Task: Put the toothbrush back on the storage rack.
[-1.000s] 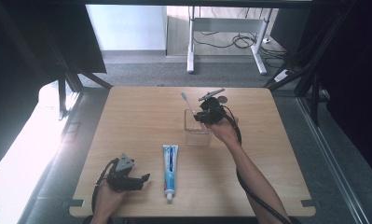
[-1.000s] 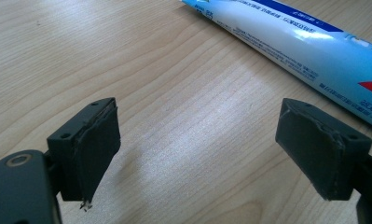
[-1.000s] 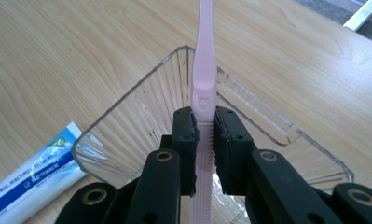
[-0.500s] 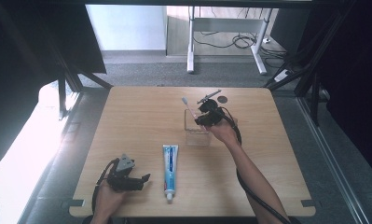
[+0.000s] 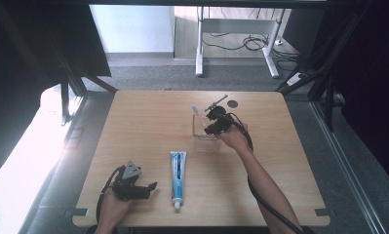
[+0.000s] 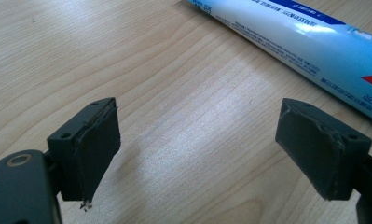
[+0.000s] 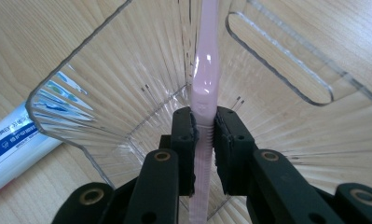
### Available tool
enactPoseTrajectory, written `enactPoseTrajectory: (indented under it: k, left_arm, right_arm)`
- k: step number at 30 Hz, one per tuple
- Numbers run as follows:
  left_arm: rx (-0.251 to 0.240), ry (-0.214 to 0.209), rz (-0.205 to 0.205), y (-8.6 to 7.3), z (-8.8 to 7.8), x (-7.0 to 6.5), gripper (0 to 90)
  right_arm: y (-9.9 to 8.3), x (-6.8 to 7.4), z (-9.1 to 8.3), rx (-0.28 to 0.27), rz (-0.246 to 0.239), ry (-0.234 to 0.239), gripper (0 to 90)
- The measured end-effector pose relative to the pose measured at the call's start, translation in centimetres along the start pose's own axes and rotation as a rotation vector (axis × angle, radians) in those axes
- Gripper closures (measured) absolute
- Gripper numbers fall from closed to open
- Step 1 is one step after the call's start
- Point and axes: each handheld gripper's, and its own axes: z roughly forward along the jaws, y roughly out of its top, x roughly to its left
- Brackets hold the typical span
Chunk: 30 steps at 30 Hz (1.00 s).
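Observation:
A clear plastic cup [image 5: 205, 134] stands near the middle of the wooden table [image 5: 133, 126]. My right gripper [image 5: 211, 122] is over it, shut on a pink toothbrush [image 7: 205, 88] whose far end reaches down into the clear cup [image 7: 127, 84]; the right gripper [image 7: 204, 140] pinches its handle between both pads. A white and blue toothpaste tube [image 5: 178, 178] lies flat in front of the cup. My left gripper [image 5: 150, 190] rests near the table's front left, just left of the tube, jaws spread wide; the left gripper [image 6: 197, 163] has bare wood between its pads and the toothpaste tube [image 6: 305, 42] lies beyond them.
A small dark round disc [image 5: 232, 104] sits near the table's far edge behind the cup. Black frame struts [image 5: 75, 78] stand beside the table, and a white desk leg [image 5: 200, 44] with cables is on the floor beyond.
The right gripper with the toothbrush has shifted slightly over the cup. The left gripper has not moved.

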Motion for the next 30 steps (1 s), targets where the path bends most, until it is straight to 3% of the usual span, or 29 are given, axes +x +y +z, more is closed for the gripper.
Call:
enactPoseTrajectory:
  k: [13, 30]
  left_arm:
    - [-0.001, -0.004, -0.001, 0.0, 0.1, 0.0, 14.0]
    - [-0.006, -0.028, -0.038, 0.2, 0.0, 0.1, 14.0]
  right_arm:
    - [-0.1, 0.2, -0.6, -0.038, -0.002, 0.030, 72.3]
    - [-0.5, 1.4, -2.9, -0.113, -0.058, 0.023, 40.5]
